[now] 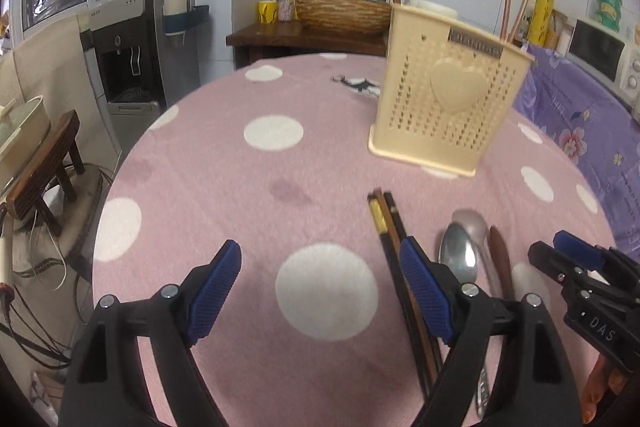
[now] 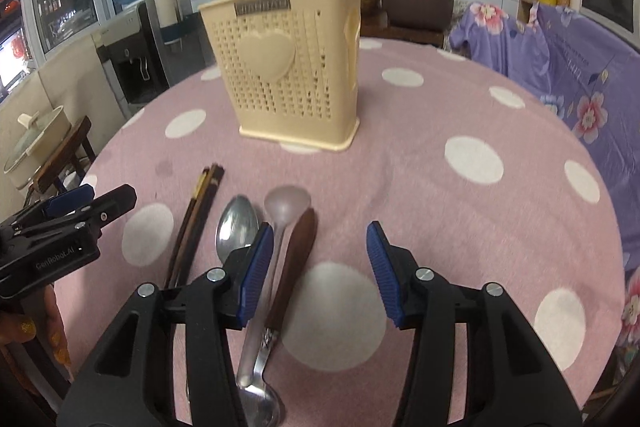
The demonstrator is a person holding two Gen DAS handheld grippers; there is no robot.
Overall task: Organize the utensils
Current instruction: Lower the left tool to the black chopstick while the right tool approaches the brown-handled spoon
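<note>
- on the round pink polka-dot counter (image 2: 460, 99): one perforated cream plastic holder (image 2: 292, 67), heart-embossed.
- dark chopsticks (image 2: 196, 215), two metal spoons (image 2: 236, 227), one wood-handled utensil (image 2: 296, 259).
- left tongs (image 1: 320, 291) and right tongs (image 2: 320, 267) spread, empty.

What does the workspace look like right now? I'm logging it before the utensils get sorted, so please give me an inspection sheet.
Surface: round table under a pink cloth with white dots.
Job's things: cream perforated holder upright, some chopsticks already in it; dark chopsticks, metal spoon, translucent spoon and brown-handled utensil lie side by side on the cloth.
Clutter: nothing seen on the table besides these.
Grippers: left gripper open, empty, above the cloth; right gripper open, empty, above the spoons.
Cables: loose cords by the stool left of the table.
Surroundings: water dispenser, microwave, purple floral cloth.
</note>
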